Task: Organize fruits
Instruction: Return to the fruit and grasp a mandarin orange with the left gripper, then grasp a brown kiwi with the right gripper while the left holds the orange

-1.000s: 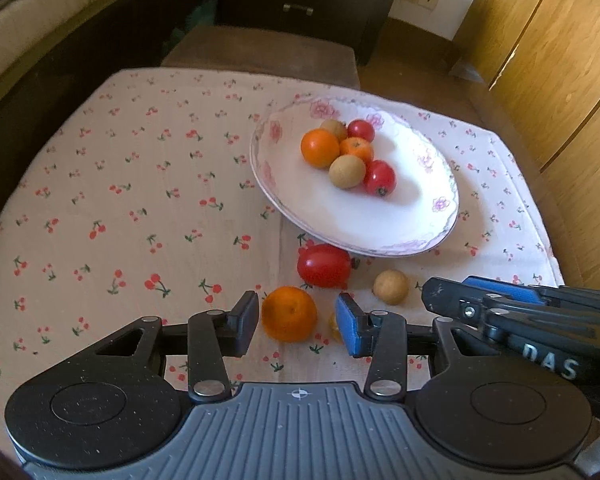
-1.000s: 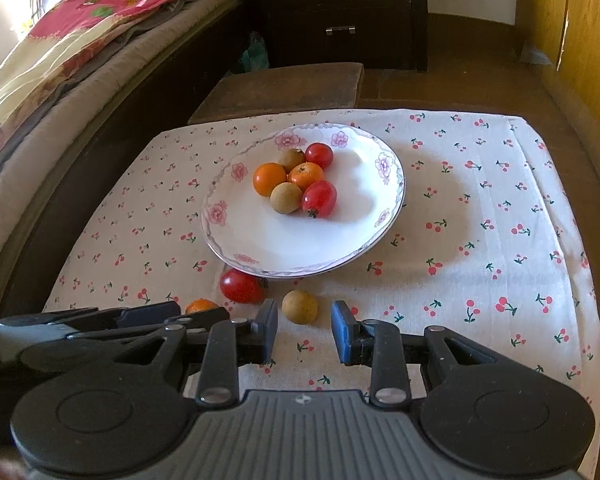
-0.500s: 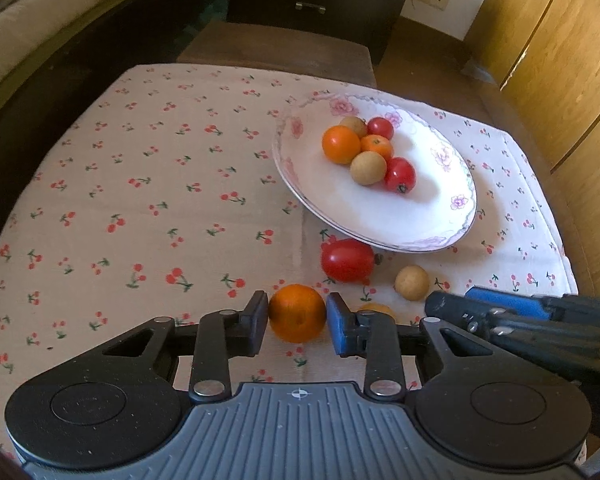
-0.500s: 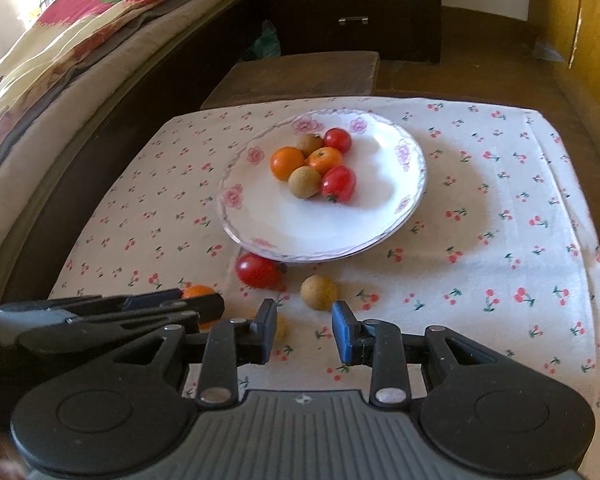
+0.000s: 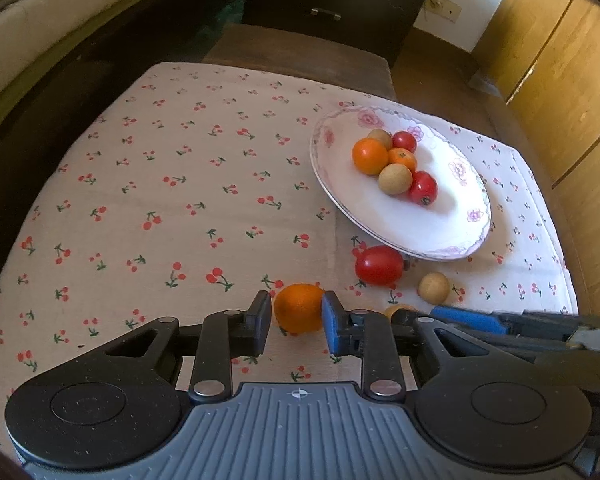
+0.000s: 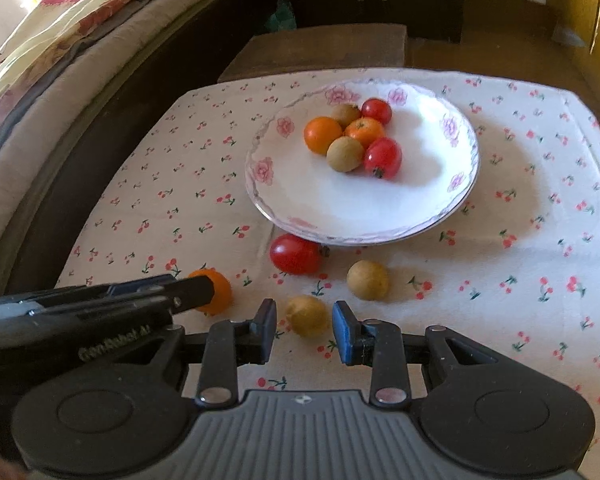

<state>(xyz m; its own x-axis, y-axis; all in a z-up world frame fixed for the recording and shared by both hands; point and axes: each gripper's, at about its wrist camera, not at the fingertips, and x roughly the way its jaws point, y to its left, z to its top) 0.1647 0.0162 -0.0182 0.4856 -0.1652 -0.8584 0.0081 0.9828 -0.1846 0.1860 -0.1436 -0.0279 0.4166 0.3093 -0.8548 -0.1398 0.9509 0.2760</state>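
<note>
An orange [image 5: 300,308] lies on the cherry-print cloth between the pads of my left gripper [image 5: 296,320]. Its jaws are closing on the orange and both pads touch its sides. My right gripper [image 6: 303,328] stands with a narrow gap around a small yellow-brown fruit [image 6: 307,315], its pads clear of it. Beyond them lie a red tomato [image 6: 296,254] and another brown fruit [image 6: 367,280]. The white flowered plate [image 6: 360,208] behind holds several oranges, tomatoes and brown fruits.
The cloth-covered table [image 5: 160,184] ends close on the right near wooden cupboards [image 5: 560,80]. A bed [image 6: 40,80] runs along the left, with a dark stool [image 6: 320,48] and a dresser behind the table.
My left jaws have narrowed from wide apart onto the orange. My right gripper has come forward and down, so the small yellow-brown fruit now sits between its fingers.
</note>
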